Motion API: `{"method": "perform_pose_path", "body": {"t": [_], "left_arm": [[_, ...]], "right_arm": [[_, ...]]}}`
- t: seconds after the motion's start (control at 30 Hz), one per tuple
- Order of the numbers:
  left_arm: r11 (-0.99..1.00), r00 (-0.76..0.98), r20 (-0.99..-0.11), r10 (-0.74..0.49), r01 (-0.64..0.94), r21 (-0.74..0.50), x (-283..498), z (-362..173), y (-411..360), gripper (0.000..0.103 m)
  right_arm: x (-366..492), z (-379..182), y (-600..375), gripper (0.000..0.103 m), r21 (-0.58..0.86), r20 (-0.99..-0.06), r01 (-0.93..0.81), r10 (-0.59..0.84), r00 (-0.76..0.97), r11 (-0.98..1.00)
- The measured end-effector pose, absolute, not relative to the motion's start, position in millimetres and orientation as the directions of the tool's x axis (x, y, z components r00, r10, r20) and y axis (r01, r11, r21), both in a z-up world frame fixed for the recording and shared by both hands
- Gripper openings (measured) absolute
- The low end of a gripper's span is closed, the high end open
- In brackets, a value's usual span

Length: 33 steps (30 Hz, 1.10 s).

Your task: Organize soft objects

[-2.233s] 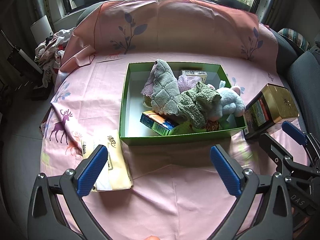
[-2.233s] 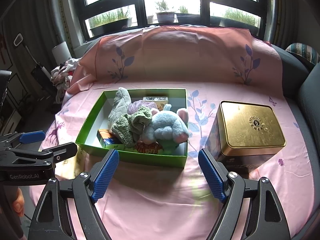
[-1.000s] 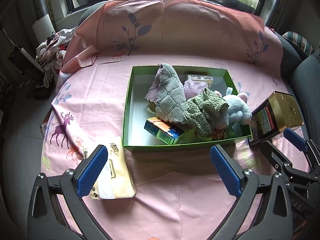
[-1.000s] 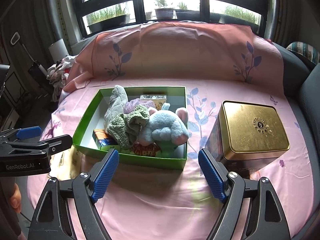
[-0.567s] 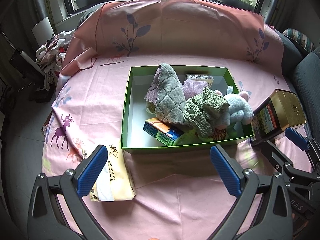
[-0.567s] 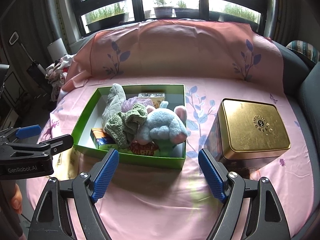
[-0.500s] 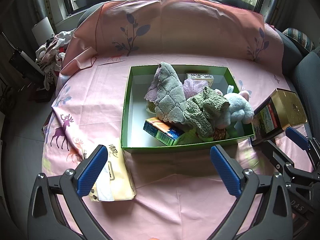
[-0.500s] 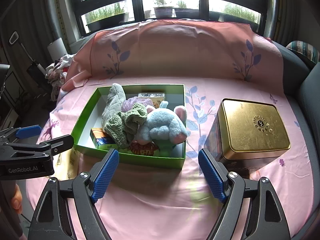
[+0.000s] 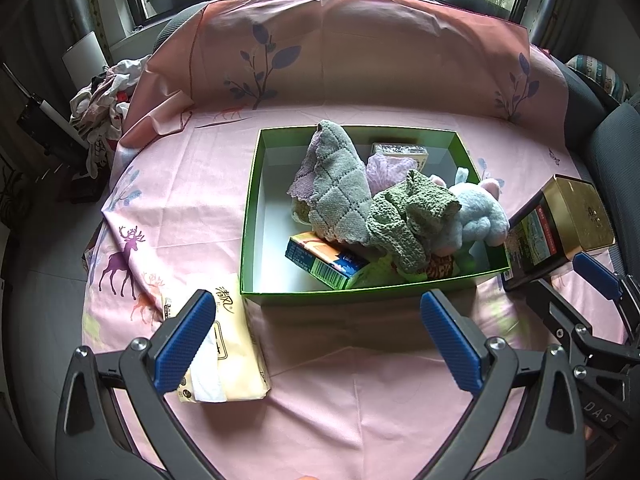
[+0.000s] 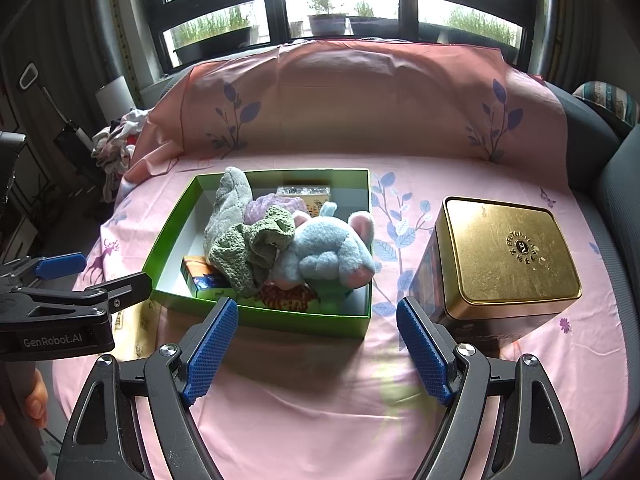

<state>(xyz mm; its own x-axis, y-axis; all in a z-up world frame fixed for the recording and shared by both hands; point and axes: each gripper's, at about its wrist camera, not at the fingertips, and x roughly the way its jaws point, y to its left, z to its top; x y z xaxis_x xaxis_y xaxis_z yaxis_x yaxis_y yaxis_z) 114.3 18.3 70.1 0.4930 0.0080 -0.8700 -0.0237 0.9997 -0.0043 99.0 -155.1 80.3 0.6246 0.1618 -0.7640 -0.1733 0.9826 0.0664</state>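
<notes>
Plush toy [image 10: 332,254] lies at 3 o'clock inside green box [image 10: 264,318], against knitted cloth [image 10: 248,256]; light, squashy, pinch mid-body. Left gripper [image 9: 316,340] and right gripper [image 10: 316,344] both gape, empty.

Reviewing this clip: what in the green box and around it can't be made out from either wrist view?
- Green box floor, both views: buried under the grey quilted cloth, green knit cloth and blue plush toy.
- Small carton at the far wall: print too small.
- Gold tin: lid shut, contents hidden.
- Tissue pack, left view: partly behind the left claw.
</notes>
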Motion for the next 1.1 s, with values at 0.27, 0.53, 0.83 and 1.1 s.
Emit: {"method": "perform_pose_path", "body": {"t": [0.27,0.53,0.83,1.1], "left_arm": [[1.000,0.494,-0.870,0.007,-0.023,-0.006,114.6,69.7,17.7,0.102],[1.000,0.490,-0.872,0.007,-0.023,-0.004,115.4,68.5,17.5,0.102],[1.000,0.488,-0.873,0.002,-0.022,-0.009,115.9,68.2,17.5,0.102],[1.000,0.486,-0.874,-0.001,-0.022,-0.013,116.9,67.5,17.9,0.102]], "right_arm": [[98.7,80.9,-154.4,0.082,0.066,-0.763,-0.175,0.163,0.625,0.982],[98.7,80.6,-154.1,0.082,0.067,-0.763,-0.175,0.163,0.625,0.982],[99.4,80.0,-153.8,0.082,0.067,-0.764,-0.175,0.163,0.624,0.982],[99.7,79.0,-153.5,0.082,0.067,-0.764,-0.176,0.163,0.624,0.982]]}}
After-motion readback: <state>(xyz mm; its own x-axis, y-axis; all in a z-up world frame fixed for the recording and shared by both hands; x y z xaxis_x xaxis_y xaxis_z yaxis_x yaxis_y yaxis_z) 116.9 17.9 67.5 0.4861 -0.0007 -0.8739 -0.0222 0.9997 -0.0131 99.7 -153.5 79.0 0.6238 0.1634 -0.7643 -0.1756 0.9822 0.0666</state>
